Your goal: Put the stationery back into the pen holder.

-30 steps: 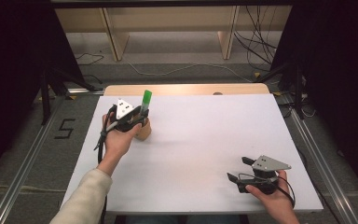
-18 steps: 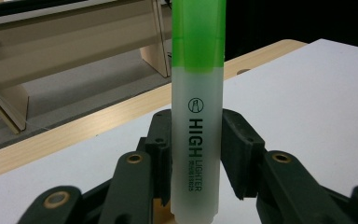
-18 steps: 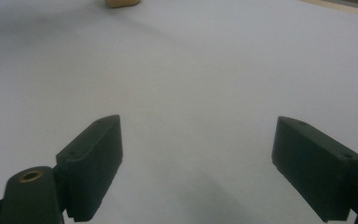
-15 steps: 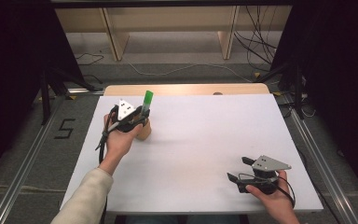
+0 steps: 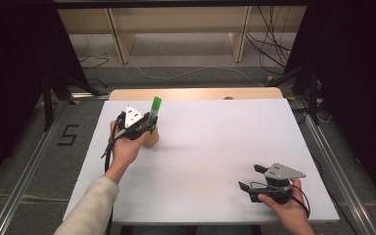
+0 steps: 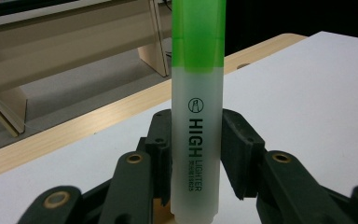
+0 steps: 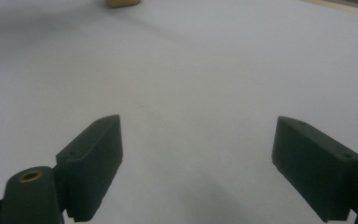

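Nothing has changed over the last second: the left hand-held gripper remains clamped on the green highlighter, upright over a small tan holder near the desk's far-left corner. The right hand-held gripper rests wide open and empty (near-right edge). Judged: insertion into the holder is paused or settling, release pending.

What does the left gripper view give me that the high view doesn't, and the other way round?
Left gripper view: the print HIGH LIGHTER on the marker, and both pads pressed on its clear barrel, green cap up. High view: the right gripper open, low over the white board at the near right corner, and a tan holder under the left gripper. Both: the upright marker held by the left gripper, the white board and the wooden table edge.
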The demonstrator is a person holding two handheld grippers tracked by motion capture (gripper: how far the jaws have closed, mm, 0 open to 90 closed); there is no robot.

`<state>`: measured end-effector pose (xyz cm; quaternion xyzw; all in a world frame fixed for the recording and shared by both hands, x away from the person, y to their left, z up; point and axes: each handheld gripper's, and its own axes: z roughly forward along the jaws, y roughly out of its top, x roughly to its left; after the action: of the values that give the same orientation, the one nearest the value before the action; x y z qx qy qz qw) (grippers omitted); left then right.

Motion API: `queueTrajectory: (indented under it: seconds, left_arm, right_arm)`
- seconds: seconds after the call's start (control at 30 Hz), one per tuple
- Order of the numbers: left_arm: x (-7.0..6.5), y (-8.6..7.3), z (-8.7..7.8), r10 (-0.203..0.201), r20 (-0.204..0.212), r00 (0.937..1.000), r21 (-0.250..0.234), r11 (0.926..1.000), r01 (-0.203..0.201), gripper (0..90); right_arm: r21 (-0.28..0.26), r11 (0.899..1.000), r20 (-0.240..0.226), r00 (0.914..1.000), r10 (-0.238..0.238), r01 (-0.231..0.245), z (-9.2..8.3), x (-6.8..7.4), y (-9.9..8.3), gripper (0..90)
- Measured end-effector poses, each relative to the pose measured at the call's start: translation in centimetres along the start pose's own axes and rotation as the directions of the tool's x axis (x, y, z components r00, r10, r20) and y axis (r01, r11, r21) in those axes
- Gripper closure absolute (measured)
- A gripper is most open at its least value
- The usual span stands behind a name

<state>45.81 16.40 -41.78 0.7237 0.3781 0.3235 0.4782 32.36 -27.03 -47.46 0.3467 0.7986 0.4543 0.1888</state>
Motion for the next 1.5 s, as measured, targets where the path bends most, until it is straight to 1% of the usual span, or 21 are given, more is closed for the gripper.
queueTrajectory:
  seconds: [0.13, 0.47, 0.67, 1.4, 1.5]
  left_arm:
    - [0.0, -0.2, 0.1, 0.003, -0.002, 1.0000, -0.005, 1.0000, -0.003, 66.2]
    - [0.2, -0.8, 0.5, 0.020, -0.004, 0.9998, 0.007, 0.9998, -0.020, 66.2]
    - [0.2, -1.1, 0.7, 0.024, -0.010, 0.9997, 0.010, 0.9997, -0.023, 66.2]
    - [0.5, -1.7, 1.1, 0.024, -0.006, 0.9997, 0.009, 0.9997, -0.024, 66.2]
    - [0.5, -1.8, 1.2, 0.033, -0.008, 0.9994, 0.014, 0.9993, -0.033, 66.2]
  right_arm:
    - [0.000, 1.000, 0.000, 1.0000, 0.001, -0.001, 0.0, 0.0, 0.0, 17.0]
    - [0.001, 1.000, -0.002, 1.0000, 0.000, 0.000, 0.0, 0.0, 0.0, 17.0]
    - [0.000, 1.000, -0.002, 1.0000, -0.002, 0.002, 0.0, 0.0, 0.0, 17.0]
    - [0.000, 1.000, -0.002, 1.0000, -0.001, 0.001, 0.1, 0.0, 0.0, 17.0]
    - [0.001, 1.000, -0.002, 1.0000, 0.000, 0.000, 0.0, 0.0, 0.0, 17.0]
